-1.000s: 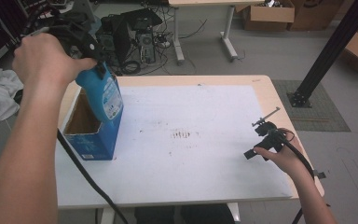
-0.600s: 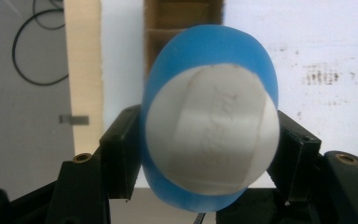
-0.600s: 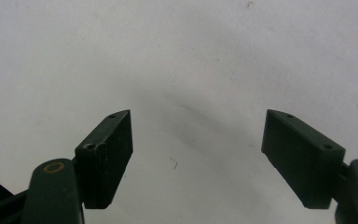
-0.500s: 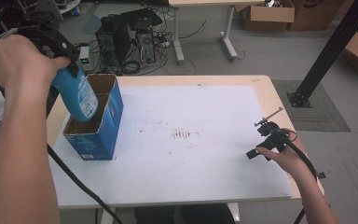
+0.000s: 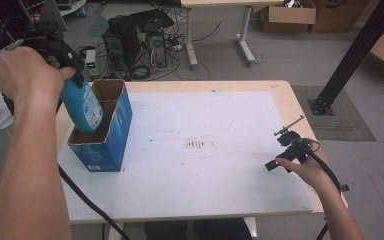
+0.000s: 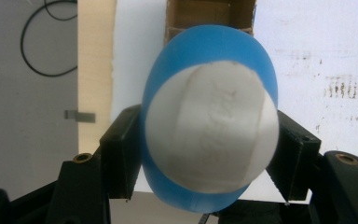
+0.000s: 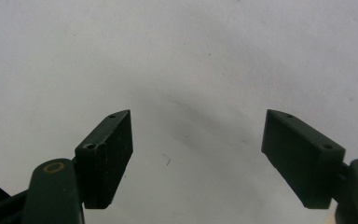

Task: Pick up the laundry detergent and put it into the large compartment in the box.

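**Left jaws pinch blue bottle over open box; right jaws spread**

Left gripper (image 6: 209, 154) jaws pinch a blue plastic bottle with a white label (image 6: 209, 140), one black pad pressed on each side of its body. Right gripper (image 7: 198, 158) jaws stand spread wide, nothing between them, white surface under them.

High view: the bottle (image 5: 83, 106) hangs tilted in the left gripper (image 5: 67, 67) at the far-left part of the table, its lower end inside the open top of a blue cardboard box with a brown inside (image 5: 102, 135). Whether the bottle touches the box floor, cannot tell. The box stands upright near the left edge of a white sheet (image 5: 205, 165) covering the light wooden table (image 5: 290, 97).

Right gripper (image 5: 287, 150) sits low at the near-right edge of the sheet, well apart from the box, held by the right hand (image 5: 305, 167). A black cable (image 5: 80, 200) trails from the left hand (image 5: 27, 75) down across the near-left table edge.
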`<control>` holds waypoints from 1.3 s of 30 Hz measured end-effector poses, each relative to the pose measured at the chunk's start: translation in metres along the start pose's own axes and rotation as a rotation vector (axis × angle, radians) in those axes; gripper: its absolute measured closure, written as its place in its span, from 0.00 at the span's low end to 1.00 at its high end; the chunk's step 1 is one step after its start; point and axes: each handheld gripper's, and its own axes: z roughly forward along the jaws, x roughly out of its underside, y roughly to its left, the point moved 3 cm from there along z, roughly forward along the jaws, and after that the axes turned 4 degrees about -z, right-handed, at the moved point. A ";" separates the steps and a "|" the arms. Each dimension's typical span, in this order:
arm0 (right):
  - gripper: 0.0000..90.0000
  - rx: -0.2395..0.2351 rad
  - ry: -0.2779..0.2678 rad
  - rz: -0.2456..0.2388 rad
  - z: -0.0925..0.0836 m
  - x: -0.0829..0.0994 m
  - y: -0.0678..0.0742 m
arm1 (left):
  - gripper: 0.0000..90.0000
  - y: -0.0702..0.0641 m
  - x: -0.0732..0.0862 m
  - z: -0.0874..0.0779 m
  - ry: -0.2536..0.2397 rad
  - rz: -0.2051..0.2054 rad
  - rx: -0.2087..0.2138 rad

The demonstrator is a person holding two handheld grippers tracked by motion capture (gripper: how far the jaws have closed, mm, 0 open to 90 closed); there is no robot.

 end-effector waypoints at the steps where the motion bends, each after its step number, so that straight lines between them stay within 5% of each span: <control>1: 0.27 0.000 -0.001 -0.001 0.000 0.000 0.000 | 0.42 0.000 0.000 0.003 0.000 -0.003 0.002; 23: 0.27 -0.001 0.005 0.008 0.004 0.004 -0.005 | 0.42 0.000 -0.001 0.082 0.088 -0.005 0.000; 39: 0.27 -0.003 0.013 0.018 0.007 0.007 -0.007 | 0.42 -0.003 0.003 0.124 0.138 0.012 -0.010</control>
